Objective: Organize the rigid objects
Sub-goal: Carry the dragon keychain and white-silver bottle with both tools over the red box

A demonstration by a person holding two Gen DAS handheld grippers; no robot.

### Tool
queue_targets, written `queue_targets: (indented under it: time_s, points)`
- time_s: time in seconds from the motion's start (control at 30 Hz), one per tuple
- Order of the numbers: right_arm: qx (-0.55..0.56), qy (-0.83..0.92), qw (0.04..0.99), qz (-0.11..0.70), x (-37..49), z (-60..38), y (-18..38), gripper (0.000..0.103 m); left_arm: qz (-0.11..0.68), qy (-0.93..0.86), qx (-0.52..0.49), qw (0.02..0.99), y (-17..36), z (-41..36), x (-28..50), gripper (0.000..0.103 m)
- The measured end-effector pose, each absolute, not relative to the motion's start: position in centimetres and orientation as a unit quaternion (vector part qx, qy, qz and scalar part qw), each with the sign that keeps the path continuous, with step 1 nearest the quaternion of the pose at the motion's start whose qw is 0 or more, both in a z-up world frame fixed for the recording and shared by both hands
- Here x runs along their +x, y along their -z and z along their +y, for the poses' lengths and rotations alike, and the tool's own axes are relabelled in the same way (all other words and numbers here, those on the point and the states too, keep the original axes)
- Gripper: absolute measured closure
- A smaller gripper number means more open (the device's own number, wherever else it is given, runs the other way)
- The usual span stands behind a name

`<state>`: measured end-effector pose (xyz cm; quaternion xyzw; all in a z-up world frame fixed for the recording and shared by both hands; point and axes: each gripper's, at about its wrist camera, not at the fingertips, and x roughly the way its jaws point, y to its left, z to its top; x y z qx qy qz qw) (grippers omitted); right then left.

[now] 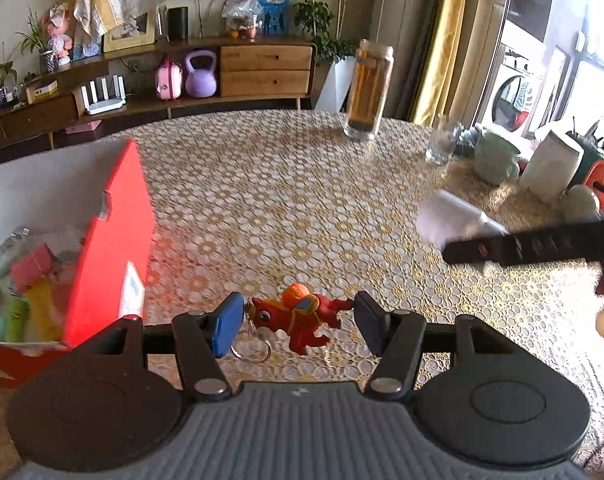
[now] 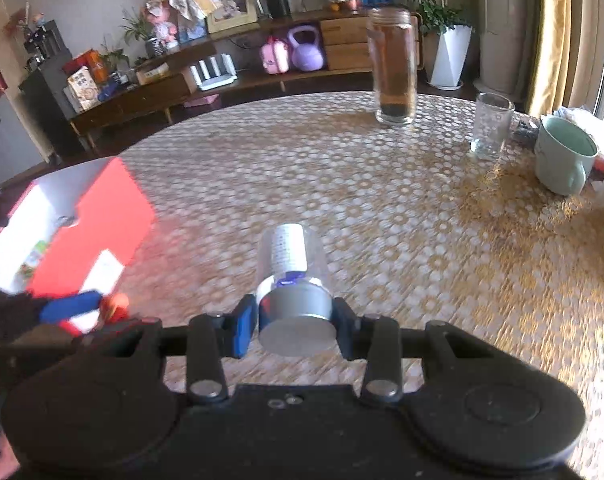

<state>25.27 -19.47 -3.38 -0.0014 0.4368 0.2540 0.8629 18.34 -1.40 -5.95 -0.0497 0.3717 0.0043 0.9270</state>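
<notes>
While the left claw (image 1: 297, 320) clamps a small red toy-horse keyring (image 1: 297, 318) above the lace-patterned desk (image 1: 302, 200), the open red cardboard box (image 1: 113, 248) sits just left. Right claw (image 2: 295, 320) grips a silver-capped clear bottle (image 2: 293, 276) (slightly blurred), off the desk.

Left gripper (image 1: 297, 318): tilted downward, pads clamped on a red toy figure (image 1: 297, 320). Right gripper (image 2: 295, 320): tilted downward, pads gripping a silver-capped bottle (image 2: 291, 280).

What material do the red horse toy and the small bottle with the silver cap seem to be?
Red horse toy: probably soft rubber or plastic; smooth moulded shape, slight gloss. Small bottle: clear plastic or glass body, see-through around a white label; its cap looks matte metal or metallised plastic.
</notes>
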Motion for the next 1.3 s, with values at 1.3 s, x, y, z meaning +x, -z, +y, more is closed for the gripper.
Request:
queue_targets:
  time_s: [1.3]
  points:
    - [-0.079,-0.348,0.856,0.375,16.4,2.1,-3.4,0.063,0.350,-0.118,-0.057,0.928,-3.5,21.7,13.0,0.043]
